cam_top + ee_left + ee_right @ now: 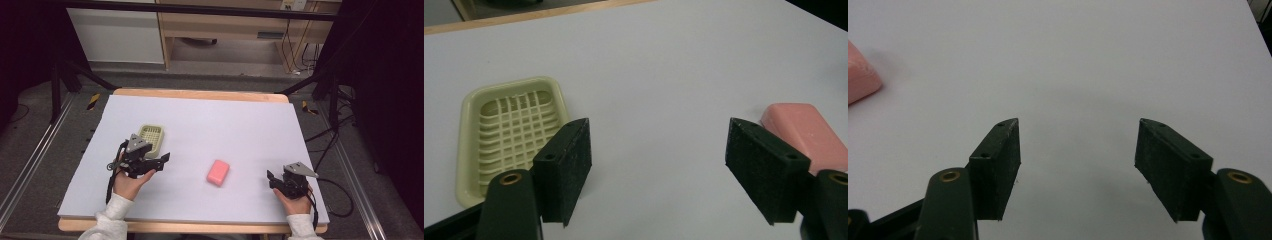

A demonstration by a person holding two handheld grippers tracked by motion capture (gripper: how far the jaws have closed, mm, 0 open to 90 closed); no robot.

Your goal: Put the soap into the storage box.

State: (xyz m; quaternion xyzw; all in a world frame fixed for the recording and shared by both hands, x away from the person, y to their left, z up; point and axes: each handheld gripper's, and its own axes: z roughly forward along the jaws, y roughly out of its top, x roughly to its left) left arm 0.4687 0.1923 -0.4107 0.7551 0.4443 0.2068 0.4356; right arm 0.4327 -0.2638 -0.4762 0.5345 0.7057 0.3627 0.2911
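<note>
A pink bar of soap (218, 172) lies near the middle of the white table top (210, 125). A pale yellow soap dish with a grid floor (152, 138) sits to its left. My left gripper (161, 162) hovers just in front of the dish, open, nothing between its jaws. In the left gripper view the dish (509, 132) is at the left behind the left pad and the soap (806, 135) is at the right behind the right pad. My right gripper (272, 179) rests near the front right, open and empty; the soap's edge (860, 72) shows at the far left of its view.
The table's wooden rim (200, 94) shows at the far side. Dark stands and cables (330, 130) flank the table on the floor. Bare white surface lies between the soap and my right gripper.
</note>
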